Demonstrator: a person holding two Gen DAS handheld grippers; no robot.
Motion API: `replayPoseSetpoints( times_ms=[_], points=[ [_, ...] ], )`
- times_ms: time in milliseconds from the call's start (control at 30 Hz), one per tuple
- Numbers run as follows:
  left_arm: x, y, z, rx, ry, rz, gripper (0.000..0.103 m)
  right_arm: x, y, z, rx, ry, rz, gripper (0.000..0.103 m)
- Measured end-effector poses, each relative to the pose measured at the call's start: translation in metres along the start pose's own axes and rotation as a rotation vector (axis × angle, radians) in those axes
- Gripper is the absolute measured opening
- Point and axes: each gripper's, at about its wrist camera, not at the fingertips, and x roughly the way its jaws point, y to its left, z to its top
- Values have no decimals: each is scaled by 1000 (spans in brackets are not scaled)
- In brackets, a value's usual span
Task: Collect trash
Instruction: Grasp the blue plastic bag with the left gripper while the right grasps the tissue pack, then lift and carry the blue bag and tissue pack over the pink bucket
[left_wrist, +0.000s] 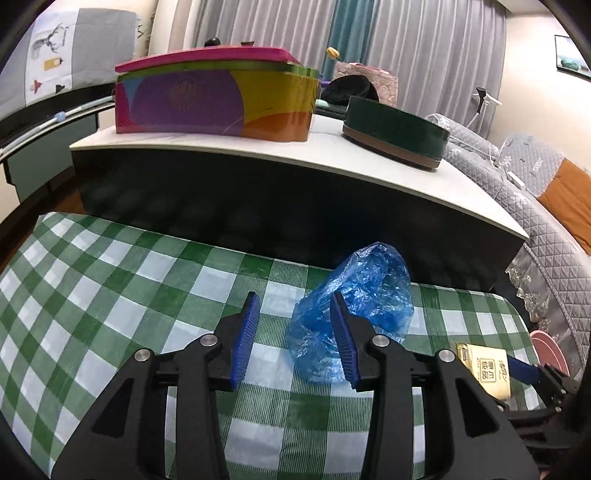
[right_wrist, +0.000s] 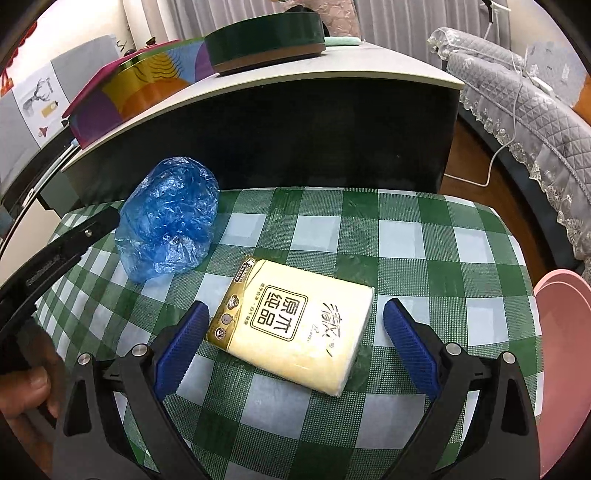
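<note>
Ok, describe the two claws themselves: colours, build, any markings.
Both match. The left claw and right claw have black plastic arms with triangular cut-outs and round silver pivot bolts. Each finger carries a flat blue pad with a ribbed, textured face. Faint embossed lettering runs along the left claw's black arm in the right wrist view, unreadable. No cables or sleeves show.

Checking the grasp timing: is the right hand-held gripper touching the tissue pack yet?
Apart. The right wrist view shows checkered cloth between both pads of the right hand-held gripper and the tissue pack.

Words on the tissue pack

The yellow tissue pack (right_wrist: 295, 326) shows big Chinese signs 原木纯品 in a box, and a small 3 at its corner
</note>
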Motion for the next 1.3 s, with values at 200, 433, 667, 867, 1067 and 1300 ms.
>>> replayPoseSetpoints(
  times_ms=[200, 433, 667, 867, 1067, 1300],
  points=[
    [10, -6, 1, 14, 21, -10, 40, 2, -2, 0, 5, 4, 10, 85],
    [22, -14, 0, 39, 84, -25, 19, -4, -2, -2, -7, 6, -5, 82],
    [6, -19, -2, 57, 75, -27, 1, -23, -14, -1, 17, -9, -17, 81],
    [-26, -30, -1, 80, 28, -36, 1, -49, -19, -4, 9, -41, -30, 81],
    [-59, -40, -1, 98, -7, -43, 1, -86, -21, -8, -5, -91, -43, 81],
    [-99, -48, -1, 88, -48, -78, 1, -130, -37, -22, 9, -145, -62, 81]
  ],
)
